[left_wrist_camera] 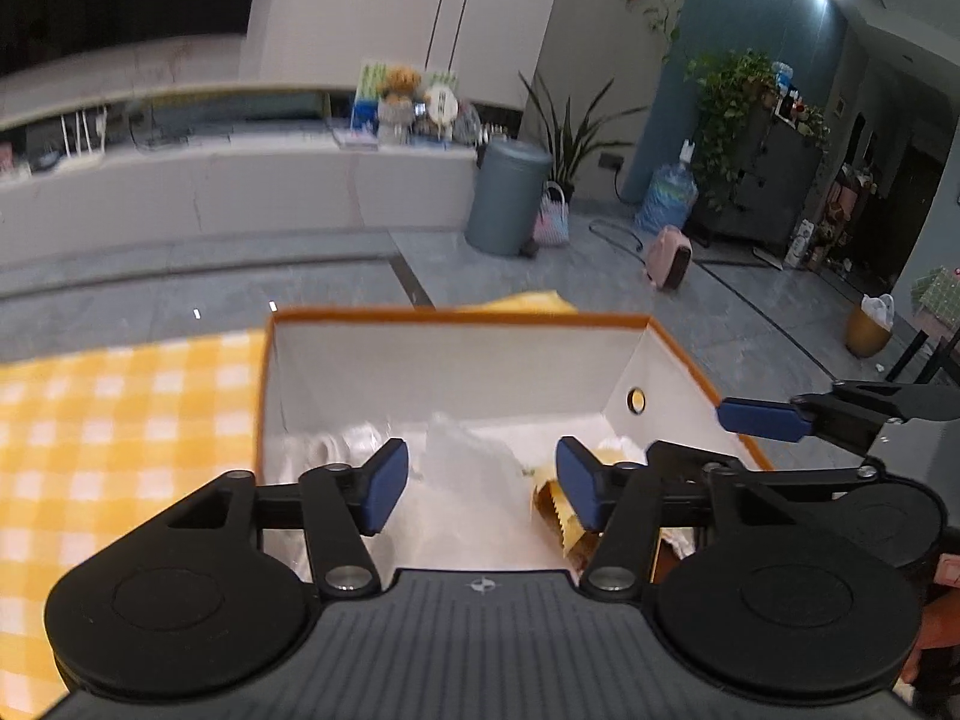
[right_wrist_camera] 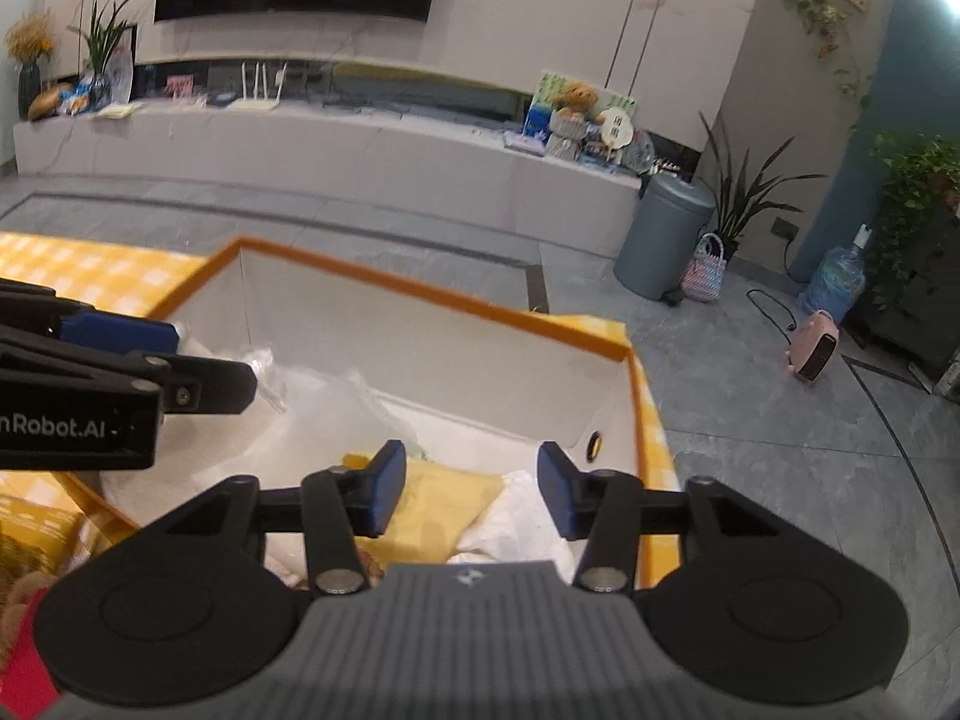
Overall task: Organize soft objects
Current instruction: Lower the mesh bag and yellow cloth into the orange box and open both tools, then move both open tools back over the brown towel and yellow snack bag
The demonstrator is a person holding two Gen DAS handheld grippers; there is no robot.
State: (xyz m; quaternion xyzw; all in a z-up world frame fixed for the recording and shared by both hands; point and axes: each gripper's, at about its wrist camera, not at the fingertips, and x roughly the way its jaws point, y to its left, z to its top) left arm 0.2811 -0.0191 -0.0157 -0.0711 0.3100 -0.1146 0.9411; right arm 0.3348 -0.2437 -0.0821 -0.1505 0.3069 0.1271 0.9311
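An orange-rimmed box [left_wrist_camera: 456,317] with white inner walls stands on a yellow checked cloth [left_wrist_camera: 114,420]. Inside lie white soft items in clear plastic [left_wrist_camera: 462,468] and a yellow packet [left_wrist_camera: 561,516]. My left gripper [left_wrist_camera: 480,483] hangs open over the box's near side, nothing between its blue pads. In the right wrist view the same box [right_wrist_camera: 432,294] holds a yellow soft piece [right_wrist_camera: 444,498] and white bundles [right_wrist_camera: 516,522]. My right gripper [right_wrist_camera: 465,492] is open above them, touching nothing. The left gripper's arm [right_wrist_camera: 120,384] reaches in from the left.
The table edge drops to a grey tiled floor [right_wrist_camera: 780,480] beyond the box. A grey bin [left_wrist_camera: 507,198], a pink heater [left_wrist_camera: 669,255] and potted plants stand far off. A red sleeve [right_wrist_camera: 24,660] shows at the lower left.
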